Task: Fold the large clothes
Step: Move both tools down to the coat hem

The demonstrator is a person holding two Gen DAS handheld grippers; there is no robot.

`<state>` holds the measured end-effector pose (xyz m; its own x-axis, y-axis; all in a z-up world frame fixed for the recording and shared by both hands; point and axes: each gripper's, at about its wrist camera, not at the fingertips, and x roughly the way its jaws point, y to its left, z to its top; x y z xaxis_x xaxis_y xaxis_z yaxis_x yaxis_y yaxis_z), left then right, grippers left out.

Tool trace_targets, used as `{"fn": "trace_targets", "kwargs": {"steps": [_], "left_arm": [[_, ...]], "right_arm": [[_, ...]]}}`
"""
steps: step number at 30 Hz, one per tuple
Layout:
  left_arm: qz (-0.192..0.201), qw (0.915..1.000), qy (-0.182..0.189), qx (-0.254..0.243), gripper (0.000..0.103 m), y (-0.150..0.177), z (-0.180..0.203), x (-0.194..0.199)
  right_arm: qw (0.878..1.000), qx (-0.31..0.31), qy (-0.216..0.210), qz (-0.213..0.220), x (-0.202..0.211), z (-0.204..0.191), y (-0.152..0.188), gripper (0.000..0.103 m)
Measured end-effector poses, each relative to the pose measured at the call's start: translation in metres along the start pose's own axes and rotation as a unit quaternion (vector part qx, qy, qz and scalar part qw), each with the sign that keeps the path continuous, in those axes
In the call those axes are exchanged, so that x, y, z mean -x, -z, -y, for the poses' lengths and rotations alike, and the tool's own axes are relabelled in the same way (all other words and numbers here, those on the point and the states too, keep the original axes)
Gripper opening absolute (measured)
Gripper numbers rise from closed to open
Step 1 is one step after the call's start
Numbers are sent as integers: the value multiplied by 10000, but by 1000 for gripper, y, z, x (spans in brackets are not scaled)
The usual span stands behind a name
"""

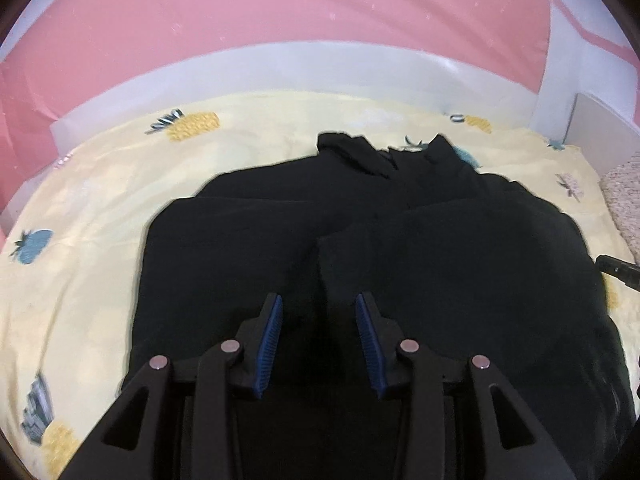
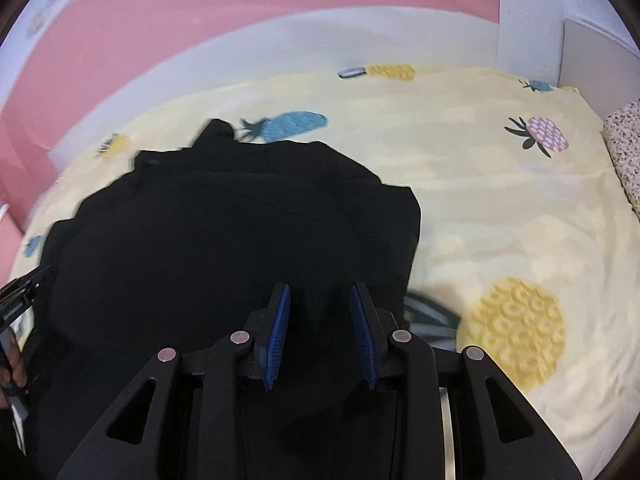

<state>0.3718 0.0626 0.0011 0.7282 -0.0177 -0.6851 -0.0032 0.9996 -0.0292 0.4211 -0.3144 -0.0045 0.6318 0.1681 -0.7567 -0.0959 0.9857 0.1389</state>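
A large black fabric garment [image 1: 400,248] lies spread on a bed covered with a pale yellow sheet printed with pineapples [image 1: 100,208], and this broad, soft, flat surface suits the job because a big piece of clothing needs room to be laid out and doubled over. In the left wrist view the garment already shows overlapping layers, with one panel edge running down the middle, so in my judgement at least one fold is in place and further folds remain. The left gripper [image 1: 319,320] sits low over the near edge of the dark cloth with its blue ribbed pads [image 1: 270,344] standing apart and nothing pinched between them; that spread suggests it is poised either to take a hem or to press the fabric flat. The right gripper [image 2: 320,312] is likewise parted, hovering over the garment's right-hand near corner, just beside the cloth's right edge where the yellow sheet [image 2: 500,200] begins. Placing one gripper near each side makes sense, since lifting a wide edge evenly keeps it from sagging or twisting. Whether either gripper touches the cloth I cannot tell, as the black fabric hides any contact. Behind the bed a pale grey bed frame rail [image 1: 280,68] and a pink wall [image 1: 280,4] bound the working space.
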Motion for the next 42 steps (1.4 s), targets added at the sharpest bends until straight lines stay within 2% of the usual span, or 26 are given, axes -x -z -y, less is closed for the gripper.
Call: {"fn": "trace_targets", "kwargs": {"steps": [5,9,13,19,20,23,32,37,42], "left_arm": [[120,9999,-34,-7,41,33,-3,68],[133,9998,73,106,41,68,0,116],[65,9991,293,304,41,104,2,151],[110,9993,315,190,41,145,11,198],[120,9993,309,164,41,150,12,204],[140,9992,349,139,42,170,14,225],[-55,9987,396,303,47,225,7,255],[-114,9988,321,350,47,236,3,258],[-37,9990,185,396,53,239,-3,262]], "right_arm": [[9991,32,-367,193,61,-9,43,32],[9977,-34,-605,314,102,-17,78,32],[9972,-44,-651,360,134,-24,115,32],[9979,46,-560,318,177,-32,169,32],[9981,66,-530,304,184,-33,177,34],[9981,62,-513,332,203,-35,197,55],[9978,-25,-580,308,229,-37,239,60],[9979,-86,-578,274,228,-35,246,61],[9981,33,-527,330,231,-36,246,61]]}}
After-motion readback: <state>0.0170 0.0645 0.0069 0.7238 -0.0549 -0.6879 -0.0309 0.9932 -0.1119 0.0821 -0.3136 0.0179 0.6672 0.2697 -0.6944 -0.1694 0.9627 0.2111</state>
